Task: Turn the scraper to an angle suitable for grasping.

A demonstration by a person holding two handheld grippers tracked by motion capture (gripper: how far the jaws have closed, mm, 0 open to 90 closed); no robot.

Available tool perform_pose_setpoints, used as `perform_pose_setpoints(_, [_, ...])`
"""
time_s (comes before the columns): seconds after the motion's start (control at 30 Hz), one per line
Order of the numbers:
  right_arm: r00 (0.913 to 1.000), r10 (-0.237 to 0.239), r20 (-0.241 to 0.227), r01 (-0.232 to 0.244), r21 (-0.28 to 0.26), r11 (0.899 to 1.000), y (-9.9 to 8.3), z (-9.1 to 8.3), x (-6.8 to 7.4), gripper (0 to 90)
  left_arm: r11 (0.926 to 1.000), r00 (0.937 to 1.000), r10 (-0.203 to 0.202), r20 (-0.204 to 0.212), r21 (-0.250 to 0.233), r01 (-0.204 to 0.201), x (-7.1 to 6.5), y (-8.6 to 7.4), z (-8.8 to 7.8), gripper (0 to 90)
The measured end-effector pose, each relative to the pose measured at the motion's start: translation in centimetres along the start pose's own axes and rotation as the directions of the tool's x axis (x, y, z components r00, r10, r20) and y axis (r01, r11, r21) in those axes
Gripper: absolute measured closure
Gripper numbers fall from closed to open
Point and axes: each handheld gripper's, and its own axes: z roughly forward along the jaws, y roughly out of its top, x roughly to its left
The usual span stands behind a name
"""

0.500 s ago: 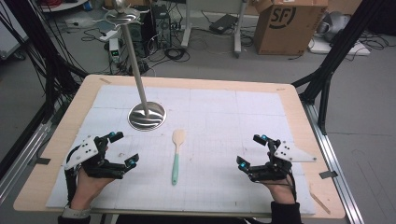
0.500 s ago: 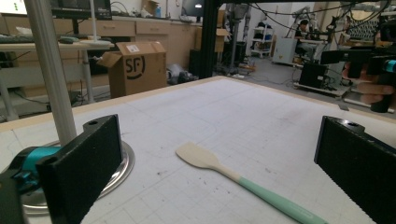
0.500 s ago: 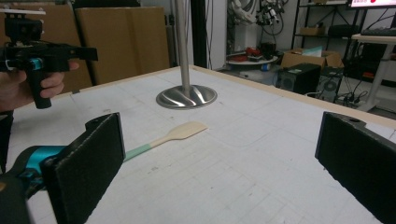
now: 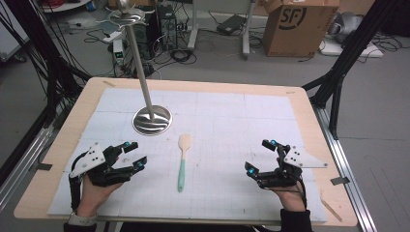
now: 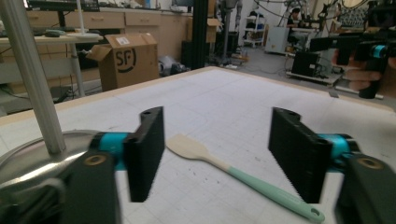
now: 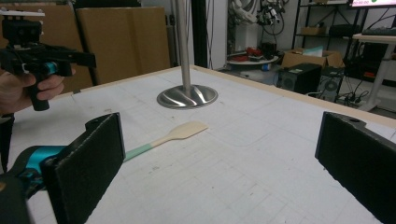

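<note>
A spatula [image 4: 183,162] with a pale wooden blade and a mint green handle lies flat on the white mat [image 4: 232,121] of the worktop [image 4: 63,145]. Its blade points to the shiny round base of the metal stand [image 4: 152,120], which sits near the blade, a little to its left in the high view. The left tongs [image 4: 131,154] hover left of the spatula, near it but not touching, and their jaws are open with nothing in them. The right tongs [image 4: 260,157] hover far off on the other side of the spatula, jaws wide open and holding nothing. A brown cardboard box [image 4: 290,26] sits on the floor, far beyond the spatula
</note>
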Motion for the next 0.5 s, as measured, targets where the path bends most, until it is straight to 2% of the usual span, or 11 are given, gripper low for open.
perform_pose_setpoints(0.03, [1.0, 0.001, -0.002, -0.001, 0.0, 1.0, 0.0, 0.0, 0.0, 0.2, 0.9998, 0.9999, 0.014, -0.006, 0.015, -0.014, -0.3, 0.0, 0.2, 47.4])
perform_pose_setpoints(0.1, [1.0, 0.004, -0.002, -0.004, 0.0, 1.0, 0.0, 0.0, 0.1, 0.2, 0.9996, 0.9999, 0.012, -0.002, 0.025, -0.012, -0.6, 0.0, 0.4, 55.8])
perform_pose_setpoints(0.17, [1.0, 0.004, -0.005, -0.004, 0.001, 1.0, 0.0, 0.1, 0.1, 0.3, 0.9992, 1.0, 0.004, -0.001, 0.039, -0.004, -0.7, 0.0, 0.5, 67.3])
perform_pose_setpoints(0.2, [1.0, 0.001, -0.005, -0.001, 0.0, 1.0, 0.0, 0.1, 0.0, 0.2, 0.9978, 0.9998, -0.014, -0.013, 0.064, 0.015, -0.8, -0.1, 0.8, 74.4])
perform_pose_setpoints(0.23, [1.0, 0.0, -0.006, 0.0, 0.0, 1.0, 0.0, 0.1, 0.0, 0.3, 0.9978, 0.9998, -0.014, -0.013, 0.064, 0.015, -0.8, -0.1, 0.8, 80.5])
perform_pose_setpoints(0.27, [1.0, 0.0, -0.006, 0.0, 0.0, 1.0, 0.0, 0.1, 0.0, 0.3, 0.9973, 0.9997, -0.021, -0.012, 0.07, 0.022, -0.9, -0.1, 1.0, 80.5])
perform_pose_setpoints(0.3, [1.0, 0.006, -0.006, -0.006, -0.001, 1.0, 0.0, 0.1, 0.1, 0.3, 0.9966, 0.9996, -0.025, -0.011, 0.078, 0.025, -0.9, -0.1, 1.1, 88.5])
perform_pose_setpoints(0.43, [0.9999, 0.011, -0.006, -0.011, -0.007, 1.0, 0.0, -0.1, 0.0, 0.2, 0.9936, 0.9999, -0.01, 0.006, 0.113, 0.009, -1.2, 0.0, 1.8, 89.9])
perform_pose_setpoints(0.5, [0.9999, 0.011, -0.004, -0.011, -0.008, 1.0, 0.0, -0.1, -0.1, 0.3, 0.9909, 0.9997, -0.022, 0.013, 0.133, 0.02, -1.4, 0.0, 2.4, 89.9])
